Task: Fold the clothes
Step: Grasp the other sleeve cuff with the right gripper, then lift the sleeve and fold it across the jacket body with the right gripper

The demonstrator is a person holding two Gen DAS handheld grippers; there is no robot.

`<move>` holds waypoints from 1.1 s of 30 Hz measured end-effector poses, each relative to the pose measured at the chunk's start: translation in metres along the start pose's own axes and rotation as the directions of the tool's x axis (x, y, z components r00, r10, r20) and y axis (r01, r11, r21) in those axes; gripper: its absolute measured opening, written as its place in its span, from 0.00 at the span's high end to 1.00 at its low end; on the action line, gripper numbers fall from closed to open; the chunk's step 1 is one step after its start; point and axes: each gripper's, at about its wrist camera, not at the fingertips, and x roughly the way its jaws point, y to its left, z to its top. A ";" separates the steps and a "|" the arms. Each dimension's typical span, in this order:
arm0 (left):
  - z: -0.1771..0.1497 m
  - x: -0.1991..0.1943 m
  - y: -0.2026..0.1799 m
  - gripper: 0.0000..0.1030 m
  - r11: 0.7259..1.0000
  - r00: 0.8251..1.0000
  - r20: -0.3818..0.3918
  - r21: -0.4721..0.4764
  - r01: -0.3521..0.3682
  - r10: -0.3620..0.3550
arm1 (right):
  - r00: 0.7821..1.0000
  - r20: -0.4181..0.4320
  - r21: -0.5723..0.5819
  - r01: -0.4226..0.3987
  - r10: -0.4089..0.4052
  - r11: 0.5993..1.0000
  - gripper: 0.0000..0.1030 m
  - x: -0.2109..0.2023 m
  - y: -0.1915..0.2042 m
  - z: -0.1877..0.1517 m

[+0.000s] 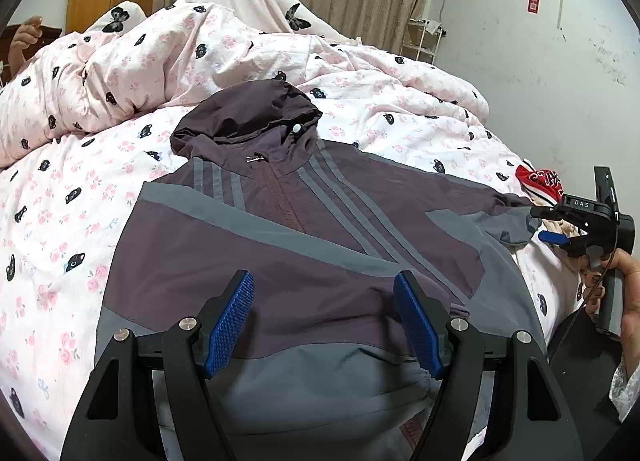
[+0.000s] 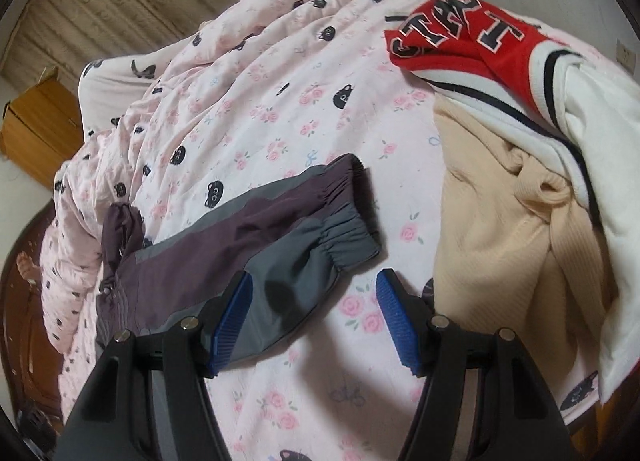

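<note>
Purple jacket flat on bed, red garment near sleeve

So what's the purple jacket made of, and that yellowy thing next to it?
The purple jacket looks like thin, smooth synthetic windbreaker cloth: faint sheen, crisp wrinkles, gathered elastic cuff. The yellowy thing looks like soft ribbed knit, perhaps cotton; fine ridges run along it and it has no shine.

The hem of the purple and grey jacket runs off the bottom of the left wrist view behind the left hand-held gripper. On the right wrist view the red lettered garment is crumpled, so its word cannot be read whole. The beige knit lies partly buried under the white cloth.
</note>
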 end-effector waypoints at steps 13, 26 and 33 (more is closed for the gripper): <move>0.004 -0.001 0.007 0.34 0.997 0.999 0.013 -0.052 0.049 -0.048 | 0.997 -0.012 0.077 -0.072 0.073 0.994 0.51 0.020 -0.021 0.026; 0.004 0.006 0.010 0.34 0.995 0.998 -0.005 -0.081 0.066 -0.067 | 0.995 0.075 -0.077 -0.063 0.069 0.995 0.72 -0.008 0.007 0.021; 0.007 0.006 0.022 0.34 0.990 0.998 0.004 -0.126 0.065 -0.065 | 0.975 0.177 -0.361 -0.060 0.131 0.931 0.73 -0.059 0.086 0.006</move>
